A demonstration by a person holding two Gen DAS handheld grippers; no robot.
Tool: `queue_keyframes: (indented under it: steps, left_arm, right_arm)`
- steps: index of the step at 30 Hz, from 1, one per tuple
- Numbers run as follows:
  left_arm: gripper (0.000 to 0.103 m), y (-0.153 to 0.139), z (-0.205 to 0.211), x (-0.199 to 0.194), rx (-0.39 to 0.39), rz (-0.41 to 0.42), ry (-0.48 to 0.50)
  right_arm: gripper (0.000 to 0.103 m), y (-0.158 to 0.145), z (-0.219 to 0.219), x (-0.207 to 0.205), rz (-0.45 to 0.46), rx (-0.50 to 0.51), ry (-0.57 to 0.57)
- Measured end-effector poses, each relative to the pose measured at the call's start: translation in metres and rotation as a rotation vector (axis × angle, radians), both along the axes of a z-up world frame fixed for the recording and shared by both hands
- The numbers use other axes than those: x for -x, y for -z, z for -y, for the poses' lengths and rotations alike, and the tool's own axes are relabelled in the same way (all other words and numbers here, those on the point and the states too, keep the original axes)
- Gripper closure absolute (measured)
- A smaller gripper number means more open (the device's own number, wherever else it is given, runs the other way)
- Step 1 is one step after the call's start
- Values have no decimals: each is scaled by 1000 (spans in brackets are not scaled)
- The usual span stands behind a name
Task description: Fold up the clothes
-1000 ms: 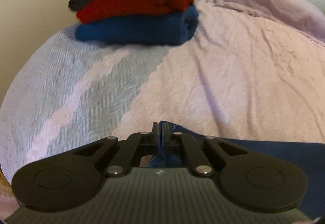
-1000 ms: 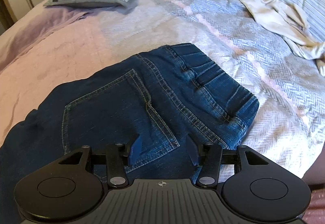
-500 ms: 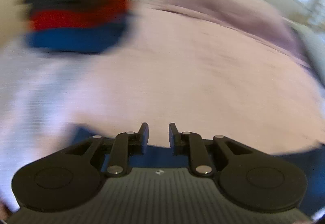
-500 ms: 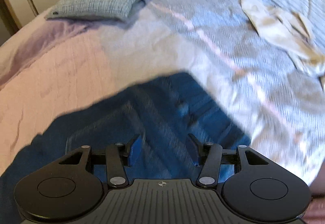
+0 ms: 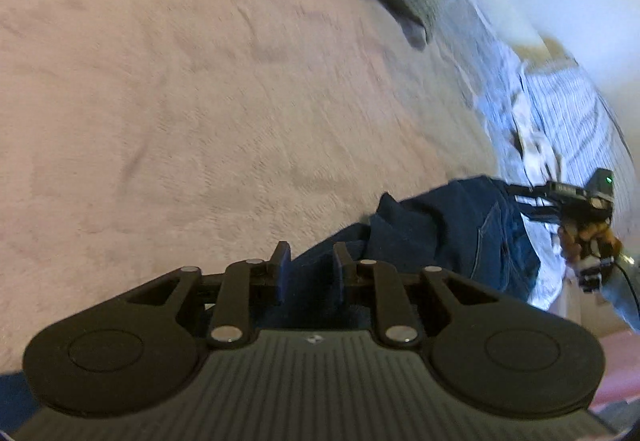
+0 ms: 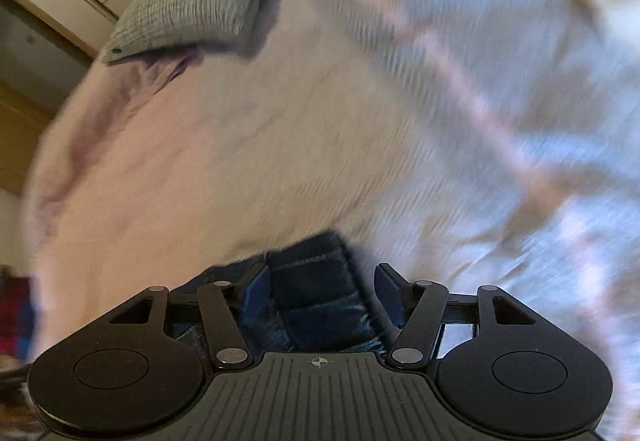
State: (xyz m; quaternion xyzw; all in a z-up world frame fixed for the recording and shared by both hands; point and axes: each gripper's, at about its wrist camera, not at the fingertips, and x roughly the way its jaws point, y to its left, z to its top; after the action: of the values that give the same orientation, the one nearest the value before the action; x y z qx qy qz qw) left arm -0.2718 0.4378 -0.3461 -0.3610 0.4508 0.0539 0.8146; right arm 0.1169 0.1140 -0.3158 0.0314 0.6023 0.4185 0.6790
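Between each spread gripper, left (image 5: pixel 309 255) and right (image 6: pixel 322 273), lie the jeans (image 5: pixel 448 225), ungripped.

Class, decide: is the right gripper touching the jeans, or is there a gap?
Cannot tell. In the right wrist view the right gripper straddles a band of the jeans with its jaws spread, but blur hides whether the fingers press the denim.

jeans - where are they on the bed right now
The jeans lie on the pink bedspread at the lower right of the left wrist view, with denim between the open fingers of the left gripper and right gripper.
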Motion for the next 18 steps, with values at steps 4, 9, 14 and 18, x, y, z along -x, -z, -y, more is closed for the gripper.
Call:
queue_keyframes:
  steps: [4, 9, 14, 18]
  left_arm:
    - [79, 7, -1, -14, 41, -5, 66]
    - [78, 17, -5, -30, 138, 2, 117]
    - [103, 16, 6, -42, 91, -1, 154]
    - [103, 1, 16, -26, -26, 44, 36]
  right_arm:
    - [43, 17, 8, -21, -142, -119, -52]
    - [46, 23, 14, -35, -205, -178, -88]
    - [87, 8, 0, -24, -62, -83, -168]
    - [95, -15, 0, -3, 92, 3, -204]
